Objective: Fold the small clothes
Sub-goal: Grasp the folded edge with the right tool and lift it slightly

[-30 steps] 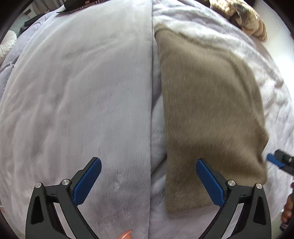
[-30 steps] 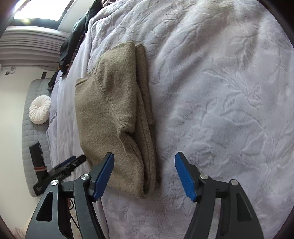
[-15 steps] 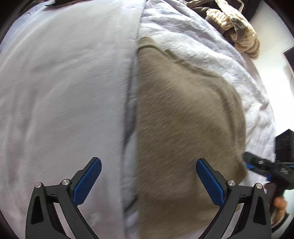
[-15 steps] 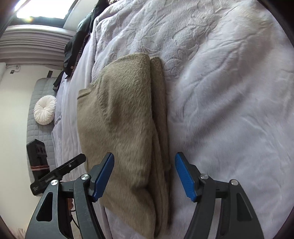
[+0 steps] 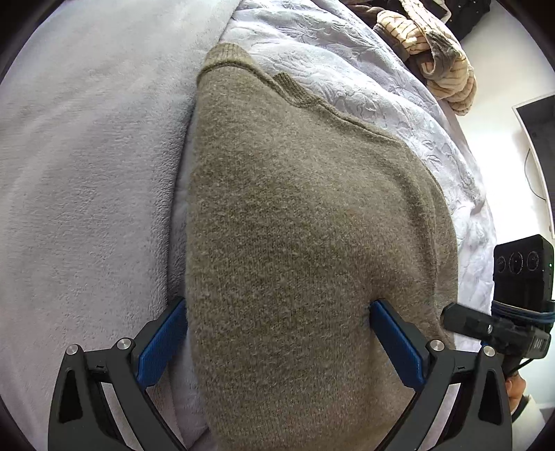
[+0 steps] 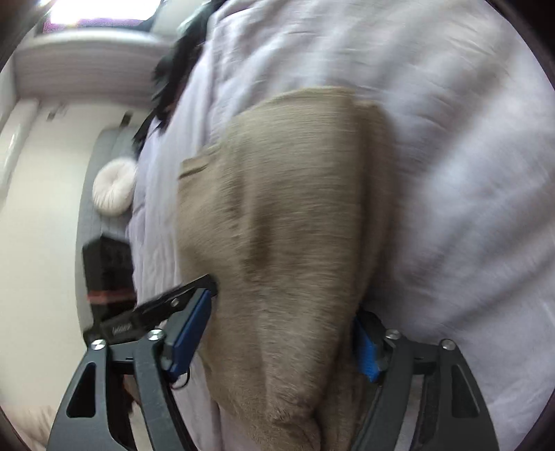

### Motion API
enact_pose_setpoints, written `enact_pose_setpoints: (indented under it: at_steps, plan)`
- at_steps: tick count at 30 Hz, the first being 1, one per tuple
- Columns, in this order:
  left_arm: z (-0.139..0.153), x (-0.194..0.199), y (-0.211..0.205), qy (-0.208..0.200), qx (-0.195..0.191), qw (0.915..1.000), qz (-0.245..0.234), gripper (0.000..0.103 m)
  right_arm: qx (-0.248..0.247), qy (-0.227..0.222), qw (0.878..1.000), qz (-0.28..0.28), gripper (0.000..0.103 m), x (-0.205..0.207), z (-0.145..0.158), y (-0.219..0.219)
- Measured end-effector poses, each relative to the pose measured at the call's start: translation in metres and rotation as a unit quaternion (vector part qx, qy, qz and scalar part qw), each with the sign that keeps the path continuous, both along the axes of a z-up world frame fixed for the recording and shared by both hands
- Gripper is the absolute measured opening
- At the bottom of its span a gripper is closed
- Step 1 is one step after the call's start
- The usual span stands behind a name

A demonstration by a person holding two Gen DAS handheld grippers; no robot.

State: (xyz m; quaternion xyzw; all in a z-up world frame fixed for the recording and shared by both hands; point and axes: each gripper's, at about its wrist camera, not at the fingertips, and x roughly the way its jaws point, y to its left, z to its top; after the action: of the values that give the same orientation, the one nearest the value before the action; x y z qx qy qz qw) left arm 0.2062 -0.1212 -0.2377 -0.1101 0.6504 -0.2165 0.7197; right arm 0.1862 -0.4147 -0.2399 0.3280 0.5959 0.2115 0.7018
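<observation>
Lilac bedspread, white wall, perhaps a window

Both grippers now straddle the folded sweater at its 6 o'clock end; the right gripper is opening wider.

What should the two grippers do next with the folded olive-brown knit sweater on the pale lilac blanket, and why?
Probably close both grippers on the near end. The left gripper and the right gripper, its jaws opening, each straddle the folded olive-brown knit sweater with the blue pads beside the fabric, not pinching it. Gripping there would let them lift that end over the pale lilac blanket toward the ribbed collar.
</observation>
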Motion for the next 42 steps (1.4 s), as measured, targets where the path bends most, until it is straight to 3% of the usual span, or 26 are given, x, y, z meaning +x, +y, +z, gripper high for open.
enact_pose_setpoints:
  at_steps: [5, 9, 10, 11, 14, 18, 26, 33, 42]
  plan:
    - [-0.006, 0.005, -0.008, -0.001, -0.005, 1.0, -0.006, 0.103, 0.034, 0.028, 0.999, -0.028, 0.079, 0.006, -0.03, -0.013]
    - [-0.006, 0.005, -0.01, -0.005, -0.005, 1.0, 0.0, 0.101, 0.056, 0.037, 0.996, -0.054, 0.079, 0.006, -0.035, -0.017]
    - [-0.004, 0.004, -0.011, -0.009, -0.006, 0.9999, 0.001, 0.097, 0.053, 0.041, 0.996, -0.054, 0.073, 0.006, -0.034, -0.016]
    - [0.0, 0.001, -0.01, -0.016, -0.007, 0.9998, 0.0, 0.09, 0.053, 0.047, 0.996, -0.052, 0.053, 0.005, -0.034, -0.015]
    - [0.009, -0.004, -0.009, -0.032, -0.002, 0.9995, -0.001, 0.075, 0.065, 0.035, 0.996, -0.056, 0.041, 0.002, -0.026, -0.011]
    - [0.023, -0.006, 0.006, -0.024, -0.039, 0.9989, 0.009, 0.049, 0.104, 0.023, 0.992, -0.066, 0.039, -0.005, -0.011, -0.011]
    - [0.076, -0.032, 0.012, -0.051, -0.043, 0.9976, -0.017, 0.048, 0.157, 0.019, 0.985, -0.075, 0.039, -0.032, 0.021, -0.006]
    - [0.118, -0.079, 0.047, -0.069, -0.054, 0.9956, -0.034, 0.048, 0.177, 0.015, 0.981, -0.076, 0.039, -0.08, 0.056, 0.026]
    - [0.123, -0.158, 0.132, -0.038, -0.043, 0.9978, -0.034, 0.048, 0.179, 0.043, 0.981, -0.065, 0.039, -0.147, 0.055, 0.116]
